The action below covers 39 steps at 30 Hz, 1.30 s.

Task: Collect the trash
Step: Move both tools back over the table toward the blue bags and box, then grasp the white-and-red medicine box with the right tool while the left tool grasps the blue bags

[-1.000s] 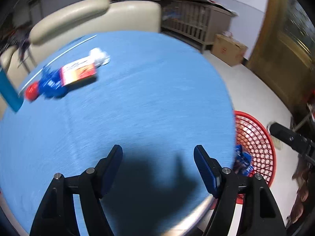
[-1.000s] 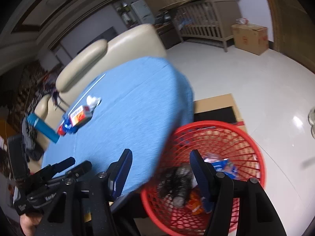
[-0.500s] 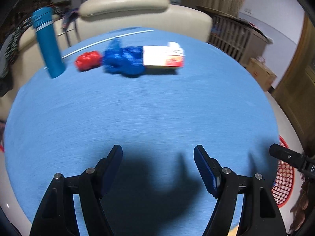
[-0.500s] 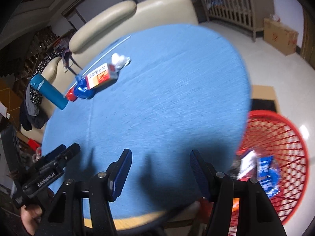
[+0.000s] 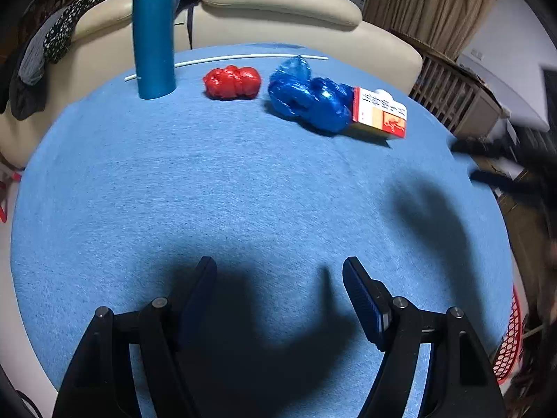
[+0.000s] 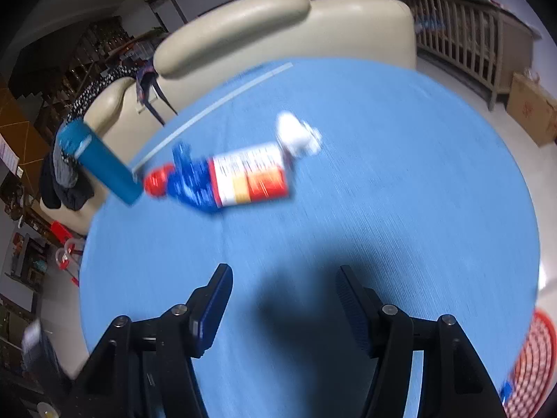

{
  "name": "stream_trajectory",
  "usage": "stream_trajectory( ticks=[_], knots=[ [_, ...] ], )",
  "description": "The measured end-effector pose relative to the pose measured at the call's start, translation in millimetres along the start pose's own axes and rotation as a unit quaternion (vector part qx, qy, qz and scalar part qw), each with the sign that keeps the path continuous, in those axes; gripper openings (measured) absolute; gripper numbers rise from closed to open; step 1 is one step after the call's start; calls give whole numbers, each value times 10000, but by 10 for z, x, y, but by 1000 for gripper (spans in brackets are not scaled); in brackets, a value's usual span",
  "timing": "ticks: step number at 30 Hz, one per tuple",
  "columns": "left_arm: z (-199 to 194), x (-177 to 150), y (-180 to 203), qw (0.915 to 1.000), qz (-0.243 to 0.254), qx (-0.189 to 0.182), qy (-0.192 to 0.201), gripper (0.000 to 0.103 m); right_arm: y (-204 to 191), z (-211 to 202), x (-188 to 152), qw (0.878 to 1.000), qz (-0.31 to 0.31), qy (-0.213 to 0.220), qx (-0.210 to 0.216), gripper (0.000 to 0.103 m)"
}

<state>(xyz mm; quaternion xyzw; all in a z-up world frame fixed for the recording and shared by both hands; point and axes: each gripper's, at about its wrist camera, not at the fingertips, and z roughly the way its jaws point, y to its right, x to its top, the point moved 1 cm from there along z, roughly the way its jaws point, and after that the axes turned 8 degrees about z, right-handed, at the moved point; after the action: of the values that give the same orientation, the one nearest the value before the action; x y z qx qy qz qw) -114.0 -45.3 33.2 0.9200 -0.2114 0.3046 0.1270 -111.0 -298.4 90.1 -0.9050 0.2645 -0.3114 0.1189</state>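
so, working left to right across the round blue table [image 5: 243, 191]: a tall teal bottle [image 5: 153, 35] stood upright at the far left edge, probably not trash and best left alone. a thin white stick [image 5: 243, 57] lay along the far rim behind it. just right of the bottle sat a crumpled red wrapper [image 5: 232, 82], apart from its neighbours. next came a crumpled blue bag [image 5: 310, 99], touching a red-and-white carton [image 5: 381, 113] on its right; the right wrist view showed a white crumpled scrap [image 6: 296, 134] at the carton's far end, blurred. the red basket [image 5: 510, 341] sat off the table's right edge, low, only its rim showing. left gripper [image 5: 278, 278] hung over bare cloth near the viewer's edge, tongs spread and empty, all trash well ahead of it. right gripper [image 6: 282, 285] likewise spread with nothing between the pads, also short of the pile. judged step: reaching toward the row to pick a piece. advice: left tongs suit the red wrapper, being isolated and nearest that side; right tongs suit the carton, approached across its narrow faces so the pads span it. the blue bag looked slippery and springy, so a deep bite into a fold would hold better than a tip pinch. keep clear of the bottle on approach; a nudge might topple it.
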Motion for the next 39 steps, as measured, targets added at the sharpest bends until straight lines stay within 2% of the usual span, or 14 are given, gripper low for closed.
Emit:
stream_trajectory(
  ticks=[6,11,13,15,17,18,21,24,26,27,28,30,34,39],
  knots=[
    [38,14,-139,9998,-149,-87,11,76,-467,425,497,9993,-144,273,-213,70],
    [91,-9,-233,9997,-225,-132,-10,76,-737,784,578,9948,-522,353,-803,76],
    [102,-4,-243,9997,-198,-105,-11,77,-778,954,546,9918,-737,215,-1025,80],
    [105,-7,-256,9998,-194,-106,-9,77,-828,977,475,9859,-1064,389,-1229,80],
    [105,-12,-262,9997,-201,-106,6,77,-810,931,439,9880,-1053,429,-1049,70],
    [105,-14,-261,9997,-206,-94,8,77,-804,906,428,9870,-1112,430,-1081,57],
    [100,-26,-236,9998,-191,-70,-11,77,-759,819,359,9880,-1207,254,-930,35],
    [66,-52,-198,9998,-182,-76,-20,77,-597,779,180,9911,-1109,-138,-722,36],
    [34,-66,-171,9999,-139,-44,-3,77,-472,740,6,9920,-1067,-473,-489,39],
    [17,-74,-157,9999,-124,-23,8,77,-415,684,-68,9916,-1098,-477,-498,40],
    [9,-78,-146,9999,-125,-19,20,77,-366,634,-115,9915,-1100,-465,-517,56],
    [11,-80,-118,9999,-121,-23,6,77,-222,497,-124,9956,-796,-379,-329,73],
    [-3,-79,-21,10000,52,-11,6,77,-118,344,132,9998,-178,-108,30,75],
    [-24,-80,-49,9999,72,72,19,77,-215,450,611,9993,-77,342,142,75]
  ],
)
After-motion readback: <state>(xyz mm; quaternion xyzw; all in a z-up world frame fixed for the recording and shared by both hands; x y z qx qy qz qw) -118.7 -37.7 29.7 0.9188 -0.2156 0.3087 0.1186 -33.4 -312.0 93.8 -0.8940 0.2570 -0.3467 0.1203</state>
